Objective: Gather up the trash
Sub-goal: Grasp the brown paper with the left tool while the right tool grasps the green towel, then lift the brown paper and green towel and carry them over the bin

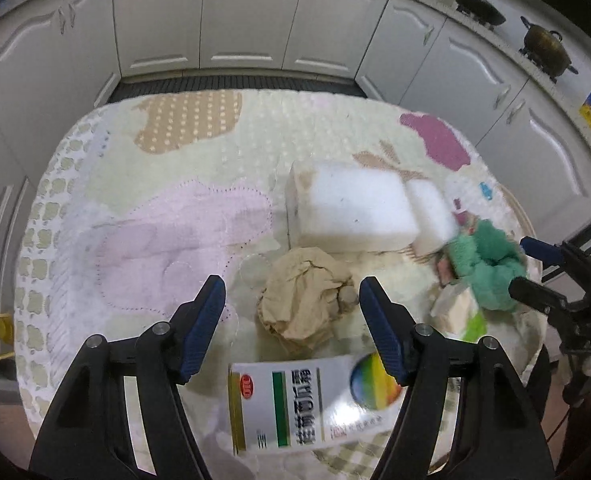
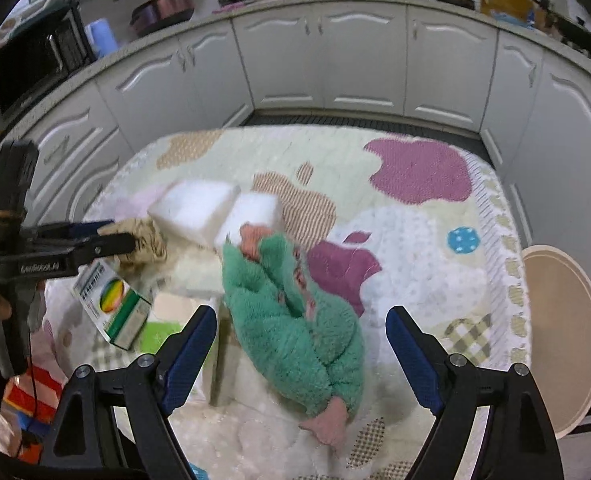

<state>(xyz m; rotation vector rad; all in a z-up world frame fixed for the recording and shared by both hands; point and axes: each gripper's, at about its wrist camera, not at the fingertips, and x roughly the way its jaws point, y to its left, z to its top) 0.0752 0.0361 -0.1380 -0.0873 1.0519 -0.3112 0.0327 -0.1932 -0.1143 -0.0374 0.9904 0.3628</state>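
1. Your left claw [image 1: 293,296] stands with its blue-padded fingers wide apart and holds nothing. The crumpled tan paper ball [image 1: 305,294] lies on the quilt between them, touching neither pad.
2. Just nearer to you than that ball lies the white medicine carton with a green stripe and a rainbow disc [image 1: 309,400], flat on its side. From the right wrist view its end looks shut, so what is in it cannot be told.
3. Your right claw [image 2: 301,350] is also spread wide and grips nothing. Between its fingers lies the fluffy green fleece garment with pink cuffs [image 2: 295,316], bunched in a long heap.
4. Beyond the paper ball sit two white foam blocks side by side — a large one [image 1: 355,210] and a smaller one [image 1: 433,216] touching its right end. The far end of the green garment reaches the smaller block.
5. A whitish packet with a bright green patch [image 1: 461,310] lies right of the paper ball, just beside the garment; it is too blurred to tell more.
6. All of this rests on the pastel quilted cloth with pink, tan and magenta patches [image 1: 167,184] that covers the tabletop.
7. On the kitchen counter behind stand a black wok [image 1: 477,4] and a brass-coloured pot with a lid [image 1: 545,48] — the lid hides the pot's inside.
8. At the right of the right wrist view a round beige board [image 2: 563,336] sits beyond the quilt's edge.
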